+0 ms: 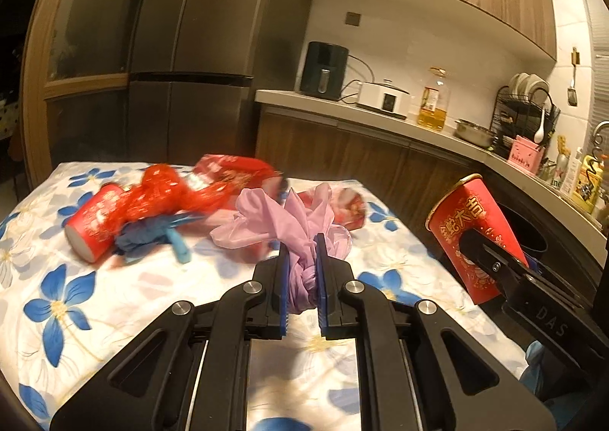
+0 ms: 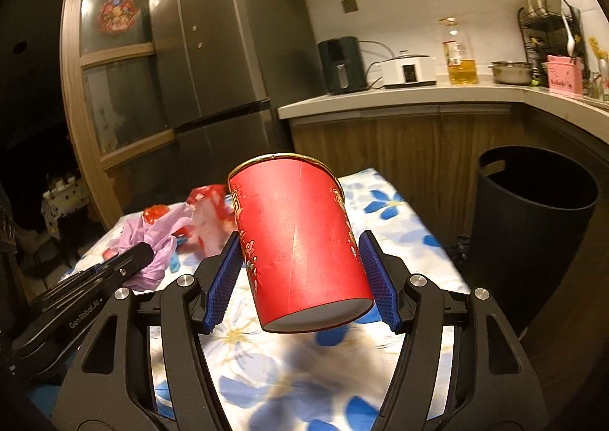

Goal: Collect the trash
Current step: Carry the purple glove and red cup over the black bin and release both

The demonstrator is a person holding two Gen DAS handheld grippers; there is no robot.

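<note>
Our left gripper (image 1: 302, 271) has its jaws narrow, pinching a knotted pink plastic bag (image 1: 300, 240). Our right gripper (image 2: 300, 271) clamps a red paper cup (image 2: 300, 240) between wide jaws, black trash bin (image 2: 533, 225) to its right.

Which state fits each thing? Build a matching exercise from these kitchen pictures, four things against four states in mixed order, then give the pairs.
Things:
1. lilac bag
2. upright red cup
3. black bin
4. tipped red cup

States:
A. lying on the flowered cloth
B. clamped in the left gripper
C. standing on the floor
D. held by the right gripper

Pairs: 1-B, 2-D, 3-C, 4-A
</note>
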